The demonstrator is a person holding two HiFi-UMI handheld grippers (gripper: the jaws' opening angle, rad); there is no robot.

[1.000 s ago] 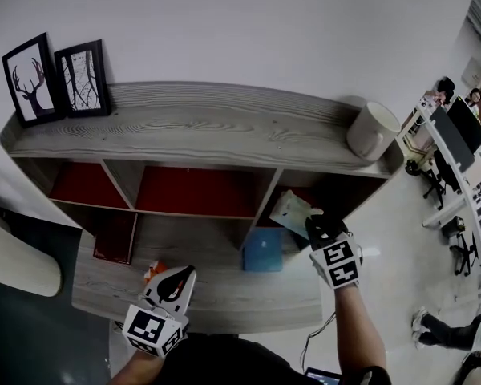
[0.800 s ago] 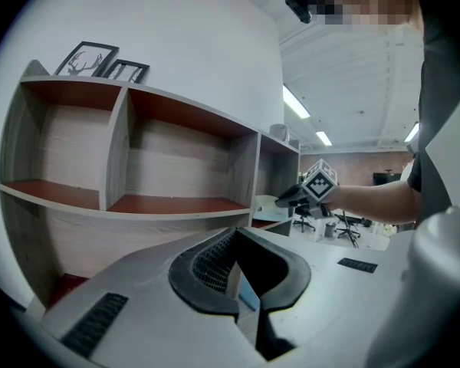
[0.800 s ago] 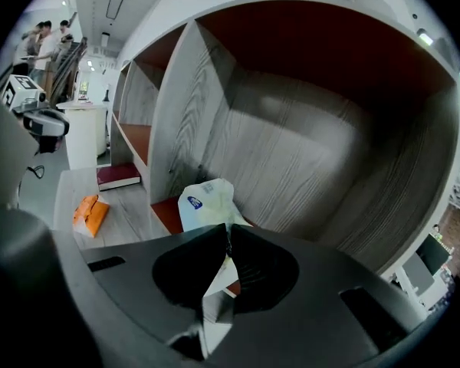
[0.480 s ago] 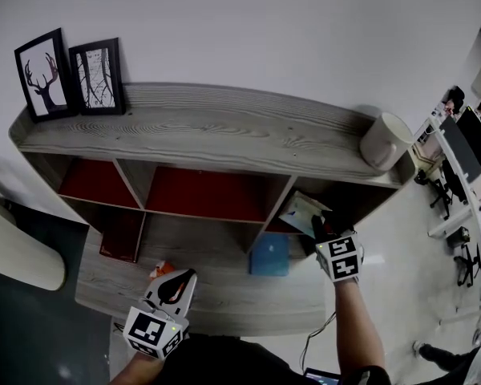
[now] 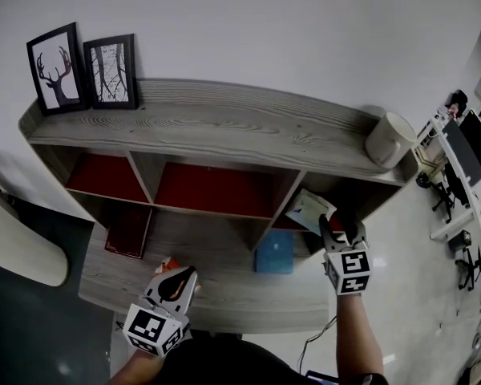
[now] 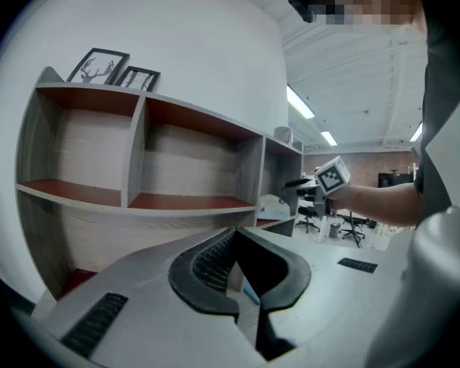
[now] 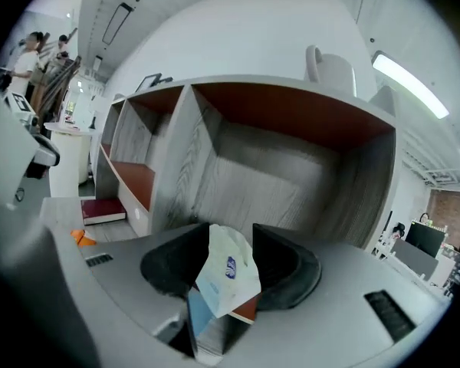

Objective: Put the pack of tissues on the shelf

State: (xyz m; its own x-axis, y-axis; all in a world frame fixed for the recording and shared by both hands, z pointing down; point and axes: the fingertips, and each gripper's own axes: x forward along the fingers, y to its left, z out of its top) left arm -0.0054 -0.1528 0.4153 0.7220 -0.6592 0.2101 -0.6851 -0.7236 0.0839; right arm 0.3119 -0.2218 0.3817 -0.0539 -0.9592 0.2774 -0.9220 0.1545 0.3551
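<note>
The shelf (image 5: pixel 224 131) is matt grey board with a wood-grain finish, with smooth dull-red panels inside. The pack of tissues (image 7: pixel 228 273) is wrapped in thin, crinkled, faintly glossy plastic film. 2 picture frames (image 5: pixel 112 72) are smooth black, and the pot (image 5: pixel 389 139) is smooth white.

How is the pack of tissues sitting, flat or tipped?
Tipped: the pack of tissues slants, one corner up, between the right gripper's jaws, which have just been opening. Whether it rests on the shelf cannot be told.
</note>
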